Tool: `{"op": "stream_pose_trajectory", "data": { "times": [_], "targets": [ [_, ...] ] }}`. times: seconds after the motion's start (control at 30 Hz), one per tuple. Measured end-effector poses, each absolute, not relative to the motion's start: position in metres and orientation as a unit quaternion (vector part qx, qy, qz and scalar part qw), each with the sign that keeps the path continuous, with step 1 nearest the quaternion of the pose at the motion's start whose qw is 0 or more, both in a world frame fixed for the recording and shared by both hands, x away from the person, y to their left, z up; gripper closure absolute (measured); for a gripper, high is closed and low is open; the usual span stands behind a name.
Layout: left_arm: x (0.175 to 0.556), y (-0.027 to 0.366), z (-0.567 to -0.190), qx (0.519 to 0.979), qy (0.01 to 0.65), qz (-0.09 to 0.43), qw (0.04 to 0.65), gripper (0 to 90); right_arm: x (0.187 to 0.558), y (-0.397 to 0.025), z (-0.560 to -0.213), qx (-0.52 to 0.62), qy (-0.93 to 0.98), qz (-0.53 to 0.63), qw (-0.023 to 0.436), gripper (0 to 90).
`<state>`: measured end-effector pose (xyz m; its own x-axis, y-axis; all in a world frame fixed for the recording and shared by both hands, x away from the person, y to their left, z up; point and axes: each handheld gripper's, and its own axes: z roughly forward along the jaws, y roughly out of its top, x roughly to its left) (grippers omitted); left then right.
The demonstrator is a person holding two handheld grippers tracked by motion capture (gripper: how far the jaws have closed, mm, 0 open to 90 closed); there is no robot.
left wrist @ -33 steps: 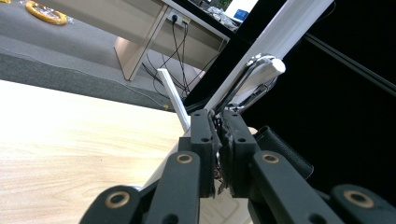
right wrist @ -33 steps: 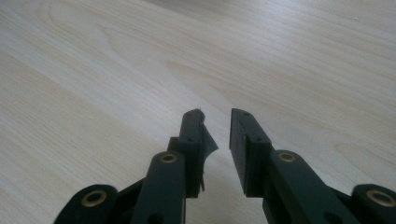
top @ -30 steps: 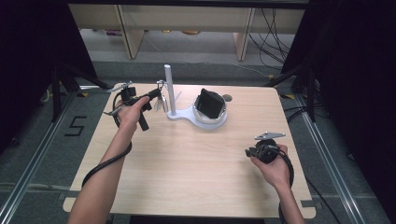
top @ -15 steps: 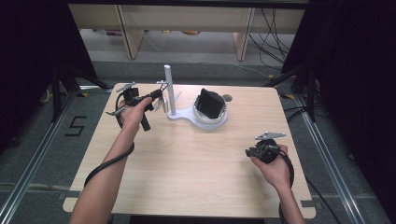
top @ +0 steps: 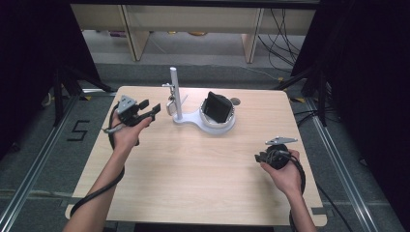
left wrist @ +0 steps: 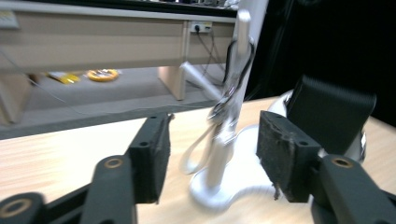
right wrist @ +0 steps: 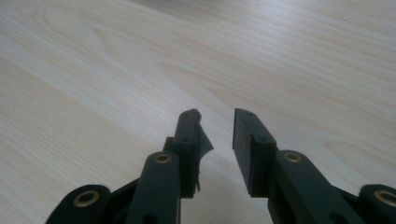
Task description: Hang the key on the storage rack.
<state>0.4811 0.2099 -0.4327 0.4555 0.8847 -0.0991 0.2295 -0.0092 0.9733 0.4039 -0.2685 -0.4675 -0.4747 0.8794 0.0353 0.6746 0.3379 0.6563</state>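
Both forearms are showing bare. The left gripper (top: 151,110) and right gripper (top: 259,157) are wearing black jaws (brass rivets behind the pads), grey three-cornered plates on top, black cables trailing behind.

Left tongs (top: 153,109) hover open just beside the white stand (top: 175,96); right tongs (top: 259,157) sit well apart.
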Motion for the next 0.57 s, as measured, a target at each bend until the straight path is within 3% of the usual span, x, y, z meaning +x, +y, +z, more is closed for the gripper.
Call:
{"op": "stream_pose_trajectory", "data": {
  "times": [0.17,0.37,0.5,0.57],
  "targets": [
    [0.435,0.231,-0.463,0.652,0.439,0.319,0.529,35.0,0.404,-0.27,-0.47,0.493,0.797,0.31,0.162,69.9],
    [0.386,0.246,-0.509,0.641,0.461,0.337,0.513,34.5,0.407,-0.268,-0.476,0.48,0.802,0.311,0.173,66.7],
    [0.373,0.249,-0.51,0.628,0.465,0.334,0.527,34.3,0.407,-0.266,-0.479,0.472,0.804,0.315,0.177,63.4],
    [0.372,0.249,-0.51,0.623,0.467,0.332,0.533,33.1,0.406,-0.265,-0.476,0.484,0.799,0.321,0.155,61.9]
  ]
}}
